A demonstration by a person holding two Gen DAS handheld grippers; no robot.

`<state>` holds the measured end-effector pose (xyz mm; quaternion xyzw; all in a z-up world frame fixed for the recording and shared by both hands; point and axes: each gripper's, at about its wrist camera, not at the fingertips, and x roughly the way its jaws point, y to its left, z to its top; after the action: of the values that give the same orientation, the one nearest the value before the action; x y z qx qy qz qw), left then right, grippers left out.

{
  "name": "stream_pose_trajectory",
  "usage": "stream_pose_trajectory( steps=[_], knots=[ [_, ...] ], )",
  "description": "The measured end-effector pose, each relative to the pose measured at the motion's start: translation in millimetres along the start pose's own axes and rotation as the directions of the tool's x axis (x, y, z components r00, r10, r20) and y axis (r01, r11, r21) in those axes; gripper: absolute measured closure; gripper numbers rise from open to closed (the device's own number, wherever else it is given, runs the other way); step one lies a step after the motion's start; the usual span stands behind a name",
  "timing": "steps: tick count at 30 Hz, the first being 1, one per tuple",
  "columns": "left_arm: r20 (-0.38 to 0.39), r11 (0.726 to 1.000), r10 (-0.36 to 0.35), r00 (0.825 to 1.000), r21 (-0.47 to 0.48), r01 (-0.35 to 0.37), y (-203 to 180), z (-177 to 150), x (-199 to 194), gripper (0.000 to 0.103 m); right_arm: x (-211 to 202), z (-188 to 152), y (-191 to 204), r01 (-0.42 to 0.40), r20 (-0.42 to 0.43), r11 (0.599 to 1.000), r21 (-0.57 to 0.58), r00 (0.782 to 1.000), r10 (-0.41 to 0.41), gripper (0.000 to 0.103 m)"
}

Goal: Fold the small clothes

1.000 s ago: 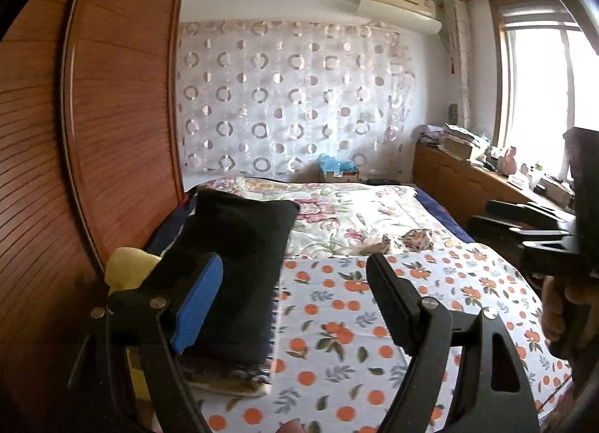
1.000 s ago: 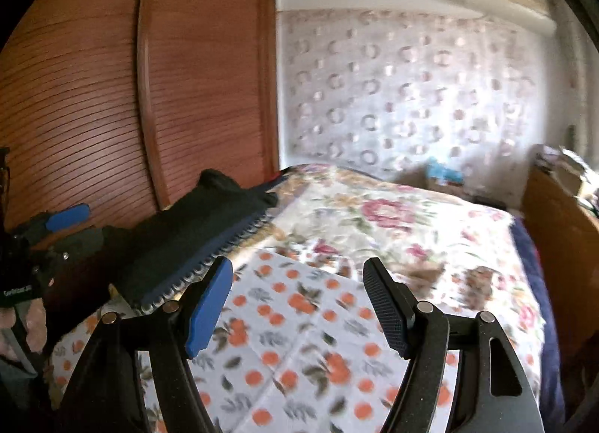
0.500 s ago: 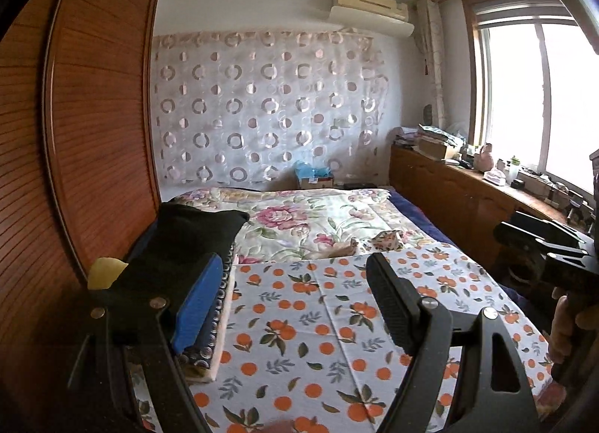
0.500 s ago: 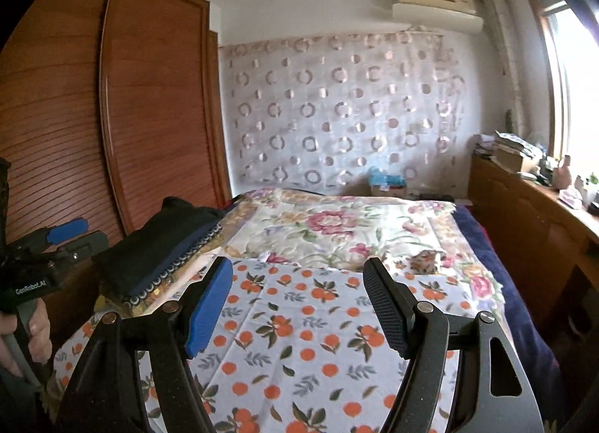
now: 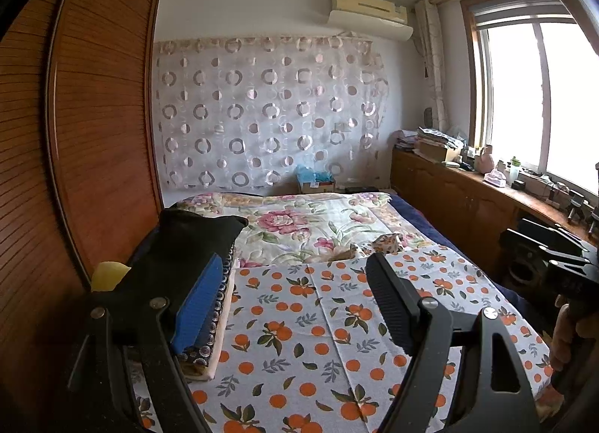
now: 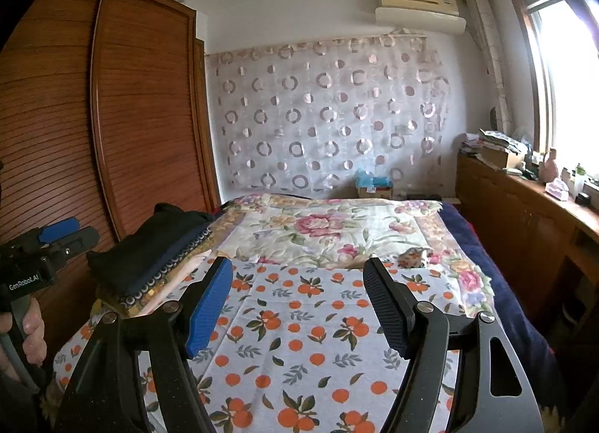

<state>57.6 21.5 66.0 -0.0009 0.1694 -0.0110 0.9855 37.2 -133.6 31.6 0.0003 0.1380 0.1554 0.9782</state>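
A stack of folded clothes point(image 5: 194, 246) with a black one on top lies at the bed's left edge, also in the right wrist view point(image 6: 157, 249). A small crumpled patterned garment point(image 5: 387, 242) lies mid-bed, also in the right wrist view point(image 6: 413, 257). My left gripper point(image 5: 295, 302) is open and empty, held above the orange-print cloth point(image 5: 318, 320). My right gripper point(image 6: 297, 302) is open and empty above the same cloth point(image 6: 299, 339). Each gripper shows at the edge of the other's view: the left point(image 6: 56, 242), the right point(image 5: 550, 249).
A wooden slatted wardrobe point(image 5: 75, 133) runs along the bed's left side. A low wooden cabinet point(image 5: 449, 197) with clutter stands under the window at right. A floral quilt point(image 5: 318, 223) covers the far bed. A box point(image 5: 316, 182) sits at the curtain wall.
Both grippers have tilted up and pulled back, so more of the room and ceiling shows. Both stay open and empty. The clothes have not moved.
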Motion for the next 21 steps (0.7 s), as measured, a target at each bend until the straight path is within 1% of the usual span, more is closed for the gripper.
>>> stream_pose_trajectory(
  steps=[6,21],
  knots=[
    [-0.002,1.0,0.003,1.0,0.0,-0.003,-0.4,0.5,-1.2,0.023,-2.1,-4.9,-9.4,0.0,-0.003,1.0,0.003,1.0,0.0,0.029],
    [-0.001,1.0,0.001,1.0,-0.002,-0.001,-0.1,0.7,-0.9,0.023,-9.3,-2.0,-28.1,-0.008,-0.004,1.0,0.003,1.0,0.008,0.029]
  ],
)
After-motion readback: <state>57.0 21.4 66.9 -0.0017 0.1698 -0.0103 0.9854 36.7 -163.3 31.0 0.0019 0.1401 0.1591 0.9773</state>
